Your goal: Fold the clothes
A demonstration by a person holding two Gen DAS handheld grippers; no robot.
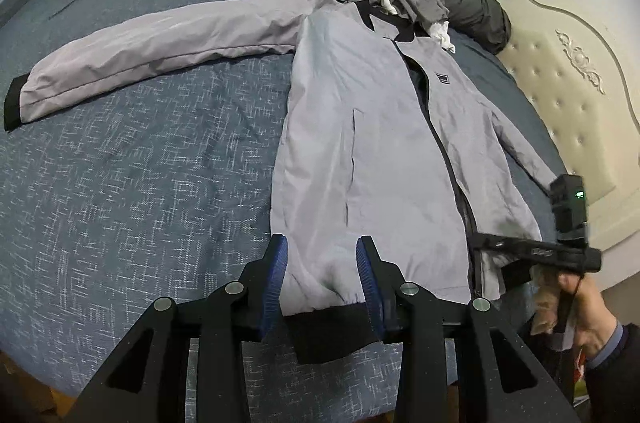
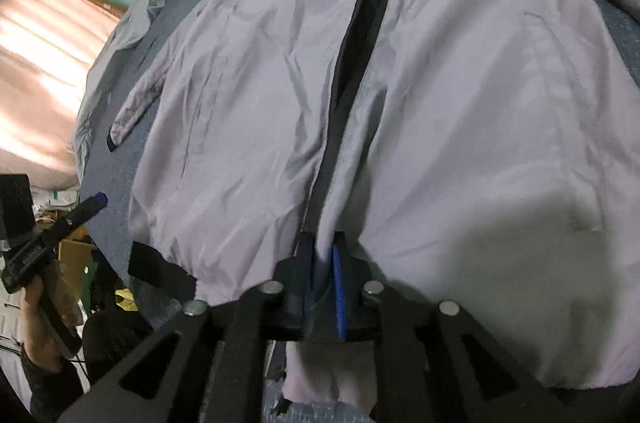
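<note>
A grey jacket (image 1: 360, 127) is spread front-up on the bed (image 1: 140, 183). Its black hem is straddled by the half-open left gripper (image 1: 322, 283) (pads apparently not pressing). The zipper edge is pinched between the right gripper (image 2: 320, 287) pads.

A bedroom at home: a big blue bed (image 1: 120, 183), with a padded headboard (image 1: 560, 95) at its end.

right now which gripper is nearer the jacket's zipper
Right. The right gripper pinches fabric at the bottom of the grey nylon jacket's black zipper. The left gripper straddles the black hem, off to the zipper's left.
</note>
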